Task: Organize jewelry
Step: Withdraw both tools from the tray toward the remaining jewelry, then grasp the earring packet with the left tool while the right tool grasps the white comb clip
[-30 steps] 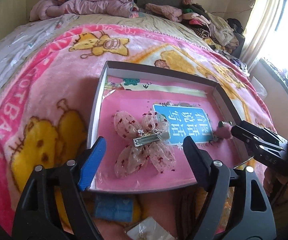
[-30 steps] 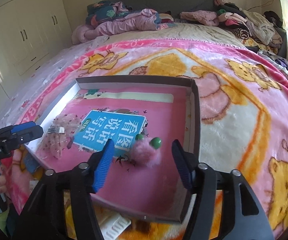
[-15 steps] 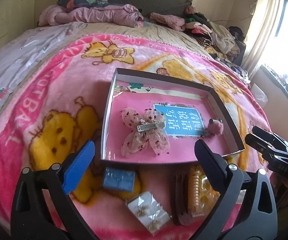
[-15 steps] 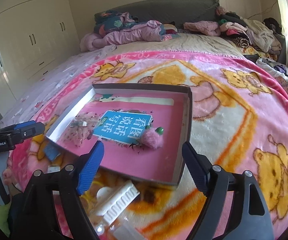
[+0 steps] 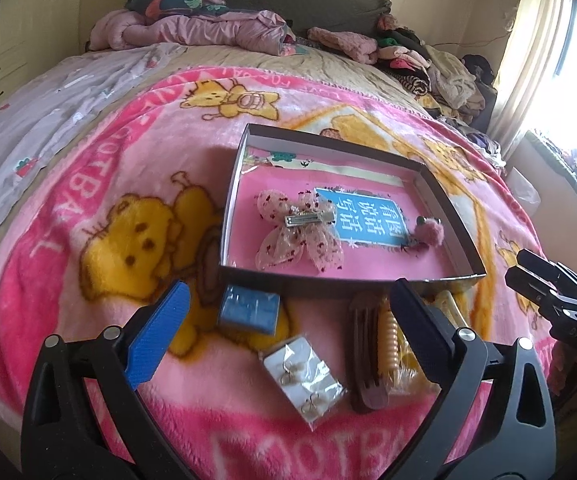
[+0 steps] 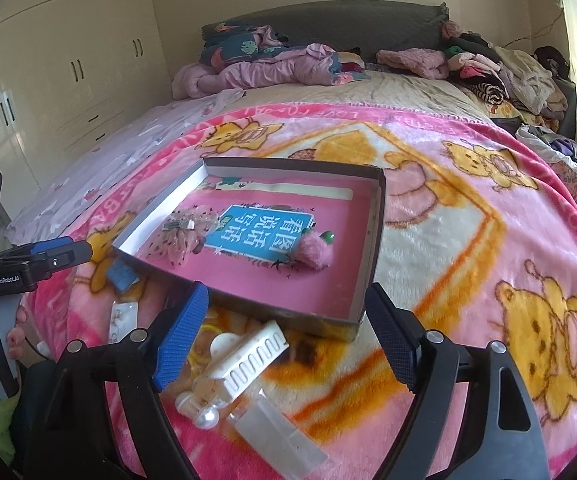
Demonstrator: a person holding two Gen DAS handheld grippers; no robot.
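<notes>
Two pieces already lie in the box (image 5: 444,196), the gauzy bow clip (image 5: 298,236) and the pink pompom (image 5: 430,232), presumably as sorted items. Both the left gripper (image 5: 284,340) and right gripper (image 6: 284,336) hang wide and empty above the blanket (image 5: 68,184). Likely next, the earring card (image 5: 304,376), brown comb (image 5: 364,352) and white clip (image 6: 248,360) lie unsorted just before the box.

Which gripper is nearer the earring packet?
Left. The left gripper hangs directly over the earring packet; the right gripper is off to its right, above the white comb.
</notes>
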